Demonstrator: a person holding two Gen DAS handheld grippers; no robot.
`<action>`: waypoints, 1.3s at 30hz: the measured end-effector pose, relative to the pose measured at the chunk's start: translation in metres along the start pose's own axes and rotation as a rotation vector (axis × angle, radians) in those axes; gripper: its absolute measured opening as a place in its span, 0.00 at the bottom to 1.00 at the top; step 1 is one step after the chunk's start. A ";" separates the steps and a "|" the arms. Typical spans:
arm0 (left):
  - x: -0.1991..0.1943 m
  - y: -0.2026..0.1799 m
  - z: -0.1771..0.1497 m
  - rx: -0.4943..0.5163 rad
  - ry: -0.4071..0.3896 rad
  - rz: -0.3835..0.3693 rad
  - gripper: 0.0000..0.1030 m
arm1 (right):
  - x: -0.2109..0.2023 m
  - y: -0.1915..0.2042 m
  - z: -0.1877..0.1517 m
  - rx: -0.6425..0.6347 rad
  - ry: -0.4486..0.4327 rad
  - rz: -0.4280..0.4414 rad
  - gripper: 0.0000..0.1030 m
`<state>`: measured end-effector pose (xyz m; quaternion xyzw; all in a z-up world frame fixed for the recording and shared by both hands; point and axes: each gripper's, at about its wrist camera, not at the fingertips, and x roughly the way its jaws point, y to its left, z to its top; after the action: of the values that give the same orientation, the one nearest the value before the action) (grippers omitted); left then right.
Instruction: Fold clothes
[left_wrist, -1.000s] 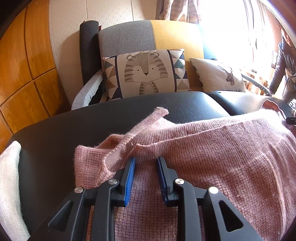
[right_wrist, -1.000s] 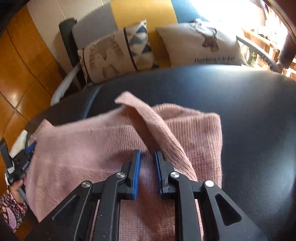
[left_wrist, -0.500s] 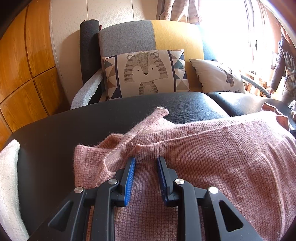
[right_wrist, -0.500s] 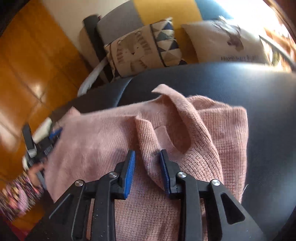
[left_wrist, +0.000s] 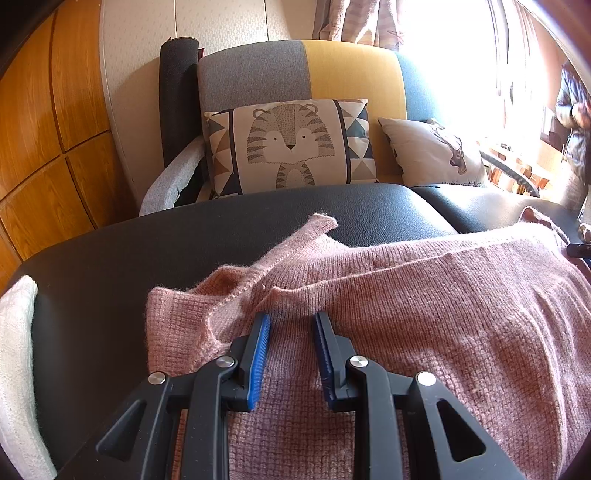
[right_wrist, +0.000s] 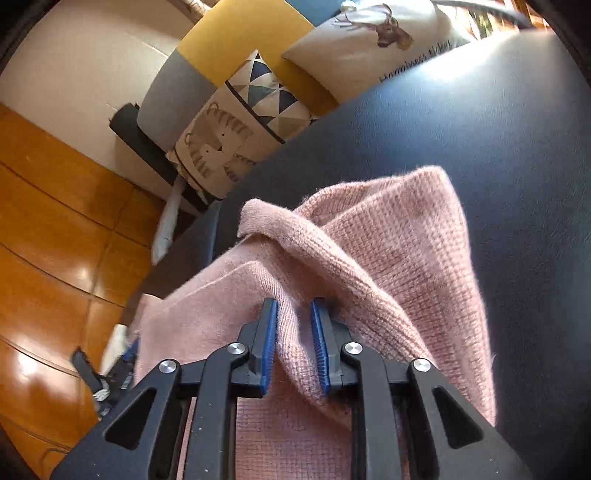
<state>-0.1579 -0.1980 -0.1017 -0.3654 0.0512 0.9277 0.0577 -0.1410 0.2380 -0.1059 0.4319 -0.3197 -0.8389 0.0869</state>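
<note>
A pink knit sweater (left_wrist: 424, 314) lies spread over a black padded leather surface (left_wrist: 147, 251). A narrow strip of it sticks out toward the far edge. My left gripper (left_wrist: 291, 317) sits at the sweater's near left part, at a folded edge, with knit filling the gap between its blue pads. In the right wrist view the sweater (right_wrist: 406, 258) is bunched into raised folds. My right gripper (right_wrist: 293, 304) is closing on one ridge of knit, which both pads touch. The left gripper (right_wrist: 110, 373) shows blurred at the lower left of that view.
A white knit cloth (left_wrist: 14, 350) lies at the surface's left edge. Behind stands a grey, yellow and blue armchair (left_wrist: 332, 70) with a tiger cushion (left_wrist: 288, 144) and a deer cushion (left_wrist: 432, 155). Wooden panels (left_wrist: 44, 147) line the left. A person (left_wrist: 574, 122) stands by the window.
The right gripper rolled and dropped closer to the sweater, widened its jaws, then narrowed them on a raised ridge of knit. The left gripper and its part of the sweater stayed put.
</note>
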 end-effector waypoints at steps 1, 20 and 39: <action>0.000 -0.001 0.000 0.004 -0.001 0.005 0.24 | -0.002 0.002 0.000 -0.015 -0.010 -0.034 0.20; -0.001 -0.004 -0.001 0.005 -0.004 0.009 0.24 | 0.017 0.062 -0.012 -0.494 0.104 -0.271 0.20; -0.001 -0.001 -0.002 -0.001 -0.006 0.000 0.24 | 0.000 0.092 -0.070 -0.813 0.017 -0.298 0.19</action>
<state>-0.1559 -0.1970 -0.1026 -0.3627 0.0507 0.9287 0.0579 -0.0982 0.1341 -0.0793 0.4107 0.1036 -0.8964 0.1304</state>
